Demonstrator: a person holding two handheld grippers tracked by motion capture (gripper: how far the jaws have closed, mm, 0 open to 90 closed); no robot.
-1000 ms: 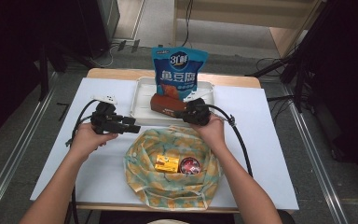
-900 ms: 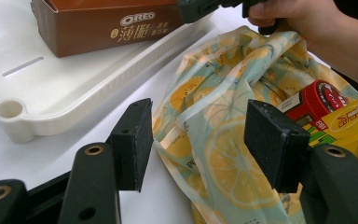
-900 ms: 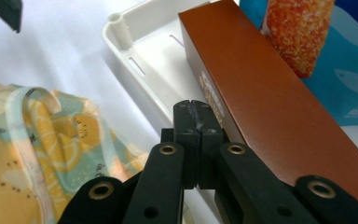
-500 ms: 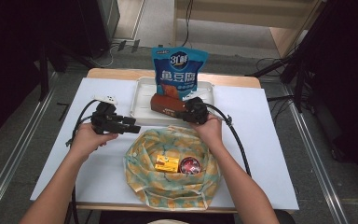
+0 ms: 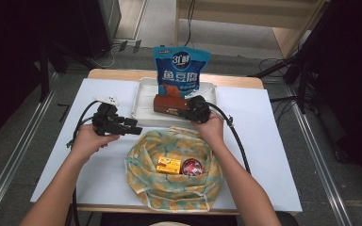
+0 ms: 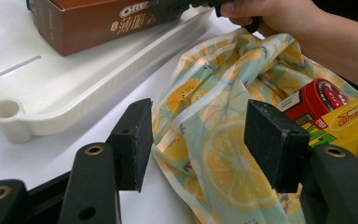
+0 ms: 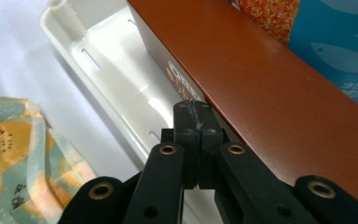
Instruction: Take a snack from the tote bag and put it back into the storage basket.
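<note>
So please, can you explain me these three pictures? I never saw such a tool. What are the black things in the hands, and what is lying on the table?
A person sits at a table and holds a hand-held claw in each hand; no robot arm is involved. The high view looks down from above. Each of the other two pictures comes from a camera riding on one claw.

The left claw is open and empty, beside a lemon-print cloth bag. In the bag lie a yellow carton and a red round tin.

The right claw is shut, jaws pressed together, with nothing between them, right by a brown Oreo box. This box lies in a white tray, with a blue snack pouch behind it.
</note>
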